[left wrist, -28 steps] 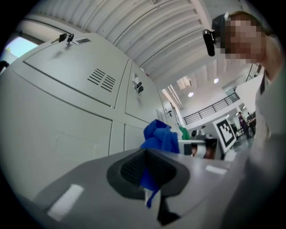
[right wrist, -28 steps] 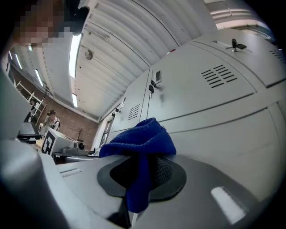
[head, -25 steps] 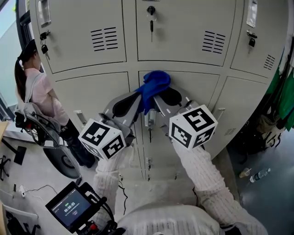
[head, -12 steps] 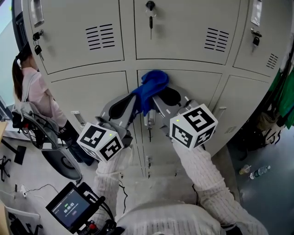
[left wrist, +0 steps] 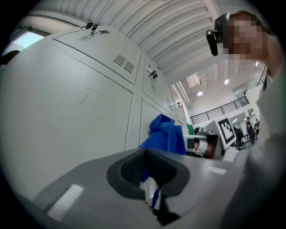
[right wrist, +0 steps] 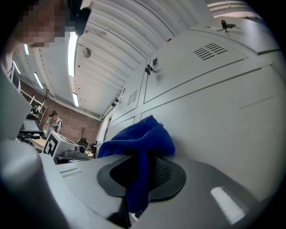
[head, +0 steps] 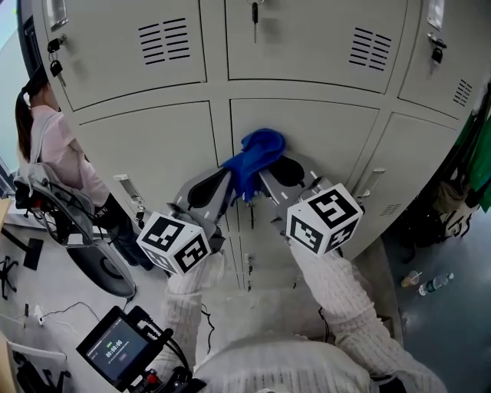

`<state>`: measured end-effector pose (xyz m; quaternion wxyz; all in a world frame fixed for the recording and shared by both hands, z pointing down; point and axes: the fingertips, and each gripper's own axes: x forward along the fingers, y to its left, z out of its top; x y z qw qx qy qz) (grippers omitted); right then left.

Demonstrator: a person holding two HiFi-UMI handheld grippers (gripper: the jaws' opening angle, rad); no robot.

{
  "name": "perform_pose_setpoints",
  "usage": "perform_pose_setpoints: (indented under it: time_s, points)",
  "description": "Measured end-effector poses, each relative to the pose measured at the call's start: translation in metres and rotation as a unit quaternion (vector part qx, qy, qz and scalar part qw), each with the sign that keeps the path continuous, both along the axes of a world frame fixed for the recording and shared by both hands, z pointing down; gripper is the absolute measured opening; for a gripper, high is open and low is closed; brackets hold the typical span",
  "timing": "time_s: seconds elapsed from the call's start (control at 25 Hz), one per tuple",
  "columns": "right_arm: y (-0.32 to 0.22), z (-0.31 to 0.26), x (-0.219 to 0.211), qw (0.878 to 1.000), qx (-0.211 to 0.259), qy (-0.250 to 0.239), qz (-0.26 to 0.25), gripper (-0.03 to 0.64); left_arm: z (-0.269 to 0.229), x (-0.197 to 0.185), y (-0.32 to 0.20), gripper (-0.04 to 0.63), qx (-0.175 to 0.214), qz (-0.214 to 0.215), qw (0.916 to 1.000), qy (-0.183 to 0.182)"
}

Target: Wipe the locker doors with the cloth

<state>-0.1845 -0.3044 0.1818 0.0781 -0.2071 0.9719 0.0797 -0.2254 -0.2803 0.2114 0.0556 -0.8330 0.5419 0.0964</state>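
A bunched blue cloth point(head: 257, 156) is pressed against a grey locker door point(head: 307, 138) in the middle row of the bank. Both grippers hold it. My left gripper point(head: 225, 181) is shut on the cloth's lower left corner; in the left gripper view a strip of the cloth point(left wrist: 152, 192) runs between the closed pads, with the bunch point(left wrist: 167, 136) beyond. My right gripper point(head: 270, 167) is shut on the cloth from the right; in the right gripper view the cloth point(right wrist: 138, 143) drapes over the pads and hangs down between them.
Lockers point(head: 146, 146) fill the wall ahead, with keys hanging in locks point(head: 255, 12) and vent slots point(head: 165, 40). A person point(head: 57, 150) stands at the left by a chair point(head: 69, 222). Green fabric point(head: 477, 146) hangs at the right; bottles point(head: 431, 284) lie on the floor.
Both grippers and the cloth have slid down the locker door a little, still holding the cloth together. The view has tilted downward too.
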Motion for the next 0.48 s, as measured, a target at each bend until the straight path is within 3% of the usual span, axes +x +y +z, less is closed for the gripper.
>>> perform_pose_setpoints:
  time_s: [0.32,0.48]
  points:
    - [-0.004,0.05,0.012,0.999,-0.031,-0.012,-0.003,0.048,0.059,0.017,0.001,0.0,-0.033,0.011,0.9991,0.025]
    - [-0.008,0.082,0.016,0.998,-0.055,0.007,0.008,0.048,0.082,0.019,0.004,0.002,-0.053,0.01,0.9979,0.037]
